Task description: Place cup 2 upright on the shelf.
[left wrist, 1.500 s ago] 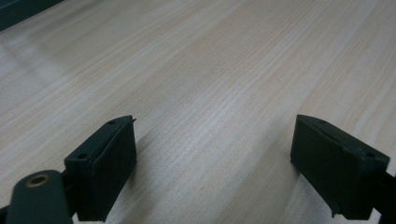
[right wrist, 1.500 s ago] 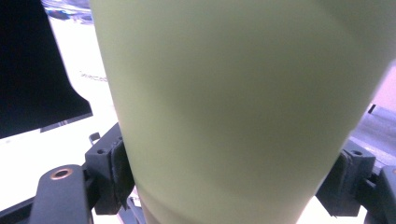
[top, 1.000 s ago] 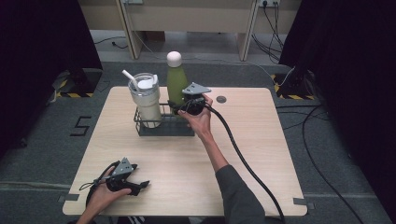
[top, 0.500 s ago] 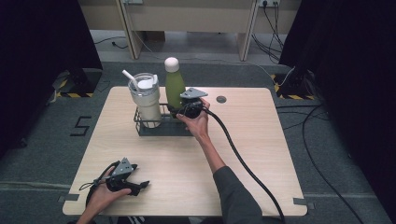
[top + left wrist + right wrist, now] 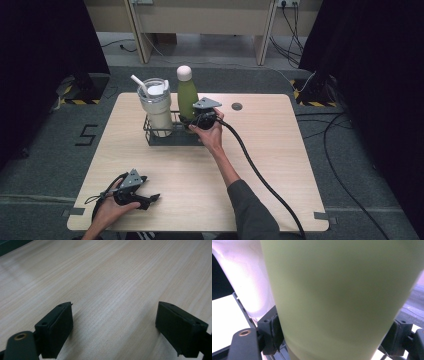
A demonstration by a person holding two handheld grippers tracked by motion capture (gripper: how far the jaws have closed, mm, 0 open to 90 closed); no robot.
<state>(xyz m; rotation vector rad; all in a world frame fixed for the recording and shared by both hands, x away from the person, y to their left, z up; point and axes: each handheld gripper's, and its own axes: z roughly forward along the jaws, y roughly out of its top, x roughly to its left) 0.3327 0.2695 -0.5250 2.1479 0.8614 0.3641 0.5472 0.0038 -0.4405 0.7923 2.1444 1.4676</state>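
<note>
Right tongs [image 5: 196, 120] are pinching the green bottle [image 5: 187, 98] low down, one jaw on each side of it. In the right gripper view the bottle [image 5: 339, 297] sits between the two black jaws and both touch it. The bottle stands up straight in a black wire rack [image 5: 160, 136] on the worktop [image 5: 280, 150]. It has a white cap [image 5: 184, 73] on top. Just past the bottle from these tongs, in the same rack, stands a big white cup [image 5: 156, 107] with a straw [image 5: 137, 82]. The cup [image 5: 244, 277] is just beside the bottle; I cannot tell if they touch. A thick black cable [image 5: 260, 175] runs back from the right tongs across the worktop to its near edge. A small dark round spot [image 5: 237, 106] lies on the worktop just beside these tongs, on the side away from the cup.

Left tongs [image 5: 150, 199] lie low on the worktop near its front corner, well apart from the rack. Their jaws are spread wide with bare wood [image 5: 112, 290] between them. A hand [image 5: 107, 212] holds them from behind.
</note>
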